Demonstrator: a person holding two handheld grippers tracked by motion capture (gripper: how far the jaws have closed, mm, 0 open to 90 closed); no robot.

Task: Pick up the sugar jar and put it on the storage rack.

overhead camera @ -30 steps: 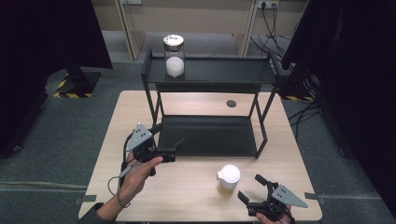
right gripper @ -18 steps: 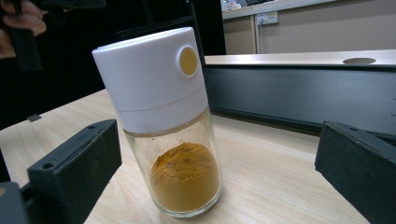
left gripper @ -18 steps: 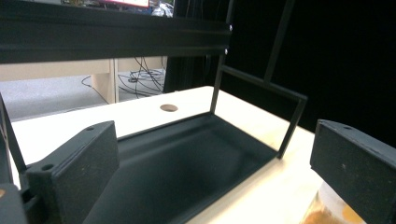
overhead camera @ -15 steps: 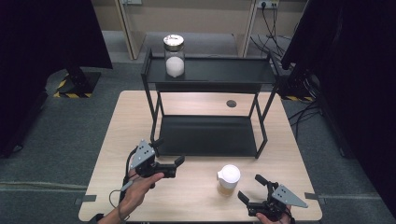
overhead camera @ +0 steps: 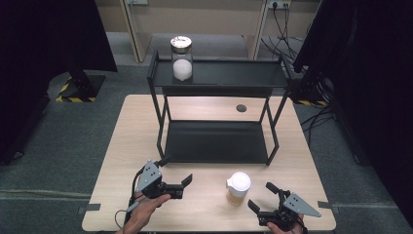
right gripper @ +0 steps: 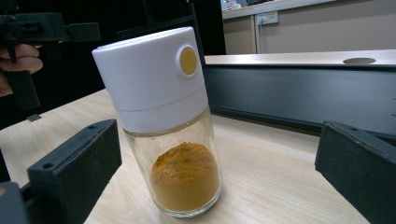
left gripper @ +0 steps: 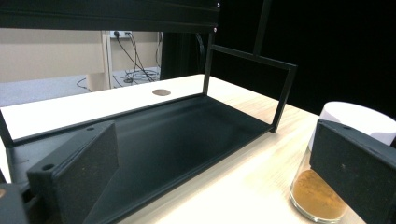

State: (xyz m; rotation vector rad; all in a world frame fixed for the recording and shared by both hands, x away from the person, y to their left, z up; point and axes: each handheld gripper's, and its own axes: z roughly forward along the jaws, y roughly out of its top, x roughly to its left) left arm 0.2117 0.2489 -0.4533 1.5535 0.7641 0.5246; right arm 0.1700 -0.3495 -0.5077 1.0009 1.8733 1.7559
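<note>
Meanwhile the left gripper (overhead camera: pixel 176 184) has dropped toward the lower left of the high view over the last second — it sat higher and nearer the front edge of the black rack (overhead camera: pixel 216 141), and it now lies low over the table (overhead camera: pixel 126 126) with its jaws pointing right, toward the spice jar (overhead camera: pixel 238 187). Its jaws stand wide apart and hold nothing; in the left gripper view the jar (left gripper: pixel 322 186) sits at the lower right, partly behind the right-hand jaw.

The right gripper (overhead camera: pixel 265 200), at the lower right of the high view, has not shifted. Its jaws are also spread wide and empty, aimed up and left at the jar, which fills the centre of the right gripper view (right gripper: pixel 163 121) between the two pads but touches neither. The jar stands upright on the bare table, just in front of the rack's lower shelf, white cap on, orange-brown powder in its base.

Judging by this, the grasp has not begun — both grippers look lined up on the jar, the right one nearer. A second jar (overhead camera: pixel 181 57) stands at the upper left of the rack's top shelf.
</note>
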